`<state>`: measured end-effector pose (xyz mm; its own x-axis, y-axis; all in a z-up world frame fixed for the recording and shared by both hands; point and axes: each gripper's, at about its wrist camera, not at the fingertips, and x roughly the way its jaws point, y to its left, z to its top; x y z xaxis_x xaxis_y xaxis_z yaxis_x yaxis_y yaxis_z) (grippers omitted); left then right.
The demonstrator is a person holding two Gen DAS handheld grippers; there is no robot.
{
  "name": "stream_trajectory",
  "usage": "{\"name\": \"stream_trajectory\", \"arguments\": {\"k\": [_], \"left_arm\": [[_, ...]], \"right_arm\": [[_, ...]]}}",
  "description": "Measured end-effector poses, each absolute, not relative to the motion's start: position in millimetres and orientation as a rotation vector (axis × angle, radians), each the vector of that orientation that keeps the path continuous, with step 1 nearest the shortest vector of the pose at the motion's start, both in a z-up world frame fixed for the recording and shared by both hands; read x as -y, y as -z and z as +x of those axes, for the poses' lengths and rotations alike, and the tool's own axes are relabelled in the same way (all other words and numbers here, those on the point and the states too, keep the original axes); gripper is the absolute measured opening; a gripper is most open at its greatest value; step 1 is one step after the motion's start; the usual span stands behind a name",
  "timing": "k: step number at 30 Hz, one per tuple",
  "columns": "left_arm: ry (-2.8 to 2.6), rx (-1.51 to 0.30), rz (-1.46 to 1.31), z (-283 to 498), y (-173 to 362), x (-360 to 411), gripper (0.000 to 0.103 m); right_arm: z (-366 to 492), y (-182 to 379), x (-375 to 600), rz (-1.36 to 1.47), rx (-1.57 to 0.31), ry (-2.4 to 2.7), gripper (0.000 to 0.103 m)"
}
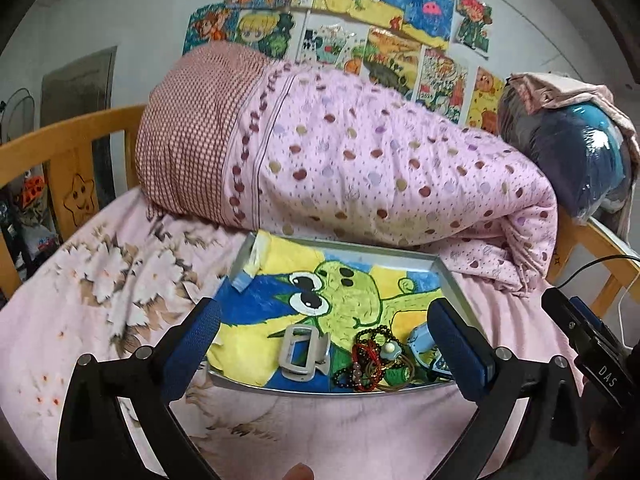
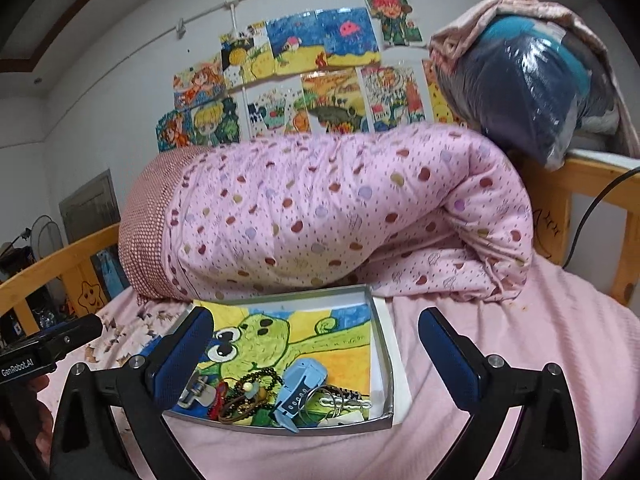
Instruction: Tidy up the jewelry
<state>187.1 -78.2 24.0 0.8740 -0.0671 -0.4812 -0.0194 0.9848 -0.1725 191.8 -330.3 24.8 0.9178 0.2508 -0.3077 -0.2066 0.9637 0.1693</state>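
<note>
A shallow metal tray (image 1: 447,280) lined with a frog drawing lies on the pink bed; it also shows in the right wrist view (image 2: 382,344). At its near edge lies a tangle of bead bracelets (image 1: 370,360), a grey watch (image 1: 300,354) and a light-blue watch (image 1: 420,338). The right wrist view shows the bracelets (image 2: 248,390), the blue watch (image 2: 302,386) and the grey watch (image 2: 196,392). My left gripper (image 1: 326,344) is open and empty, hovering over the tray's near half. My right gripper (image 2: 316,354) is open and empty, just before the tray.
A rolled pink dotted quilt (image 1: 360,160) lies right behind the tray. A wooden bed rail (image 1: 68,144) runs around the back. A plastic-wrapped bundle (image 2: 528,80) sits on the rail at the right. Pink bedsheet (image 2: 500,320) spreads around the tray.
</note>
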Motion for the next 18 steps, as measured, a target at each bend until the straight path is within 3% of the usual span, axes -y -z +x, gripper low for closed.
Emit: {"name": "stream_trajectory", "arguments": {"k": [18], "left_arm": [[0.078, -0.404, -0.152, 102.9, -49.3, 59.4, 0.101]], "right_arm": [[83.9, -54.9, 322.6, 0.072, -0.202, -0.19, 0.103]]}}
